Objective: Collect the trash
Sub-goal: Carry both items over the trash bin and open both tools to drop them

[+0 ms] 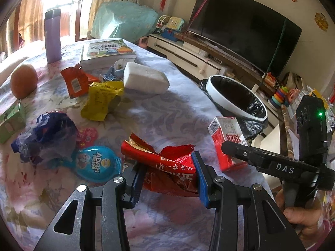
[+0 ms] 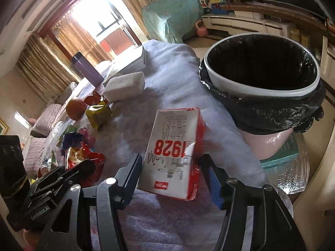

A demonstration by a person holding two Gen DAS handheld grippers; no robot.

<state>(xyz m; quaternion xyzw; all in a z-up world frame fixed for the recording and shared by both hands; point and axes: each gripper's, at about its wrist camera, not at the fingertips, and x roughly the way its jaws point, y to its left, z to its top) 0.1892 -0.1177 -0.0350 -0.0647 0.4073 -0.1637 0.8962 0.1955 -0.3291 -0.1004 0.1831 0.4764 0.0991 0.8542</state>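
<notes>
Left gripper (image 1: 169, 179) is clamping the torn red snack wrapper (image 1: 167, 167) near the table's (image 1: 167, 108) front edge — pads pressing on both sides. Right gripper (image 2: 173, 177) is straddling the red-and-white milk carton (image 2: 175, 152), which is standing near the table's right edge; jaws standing wider than the carton, gaps showing on both sides, so no grip. Carton's long axis is running away from the right gripper toward the black-lined trash bin (image 2: 261, 87), which is sitting just past that edge — right hand is nearer the bin.

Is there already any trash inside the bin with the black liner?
No, the bin interior shows only its dark, bare black liner.
</notes>
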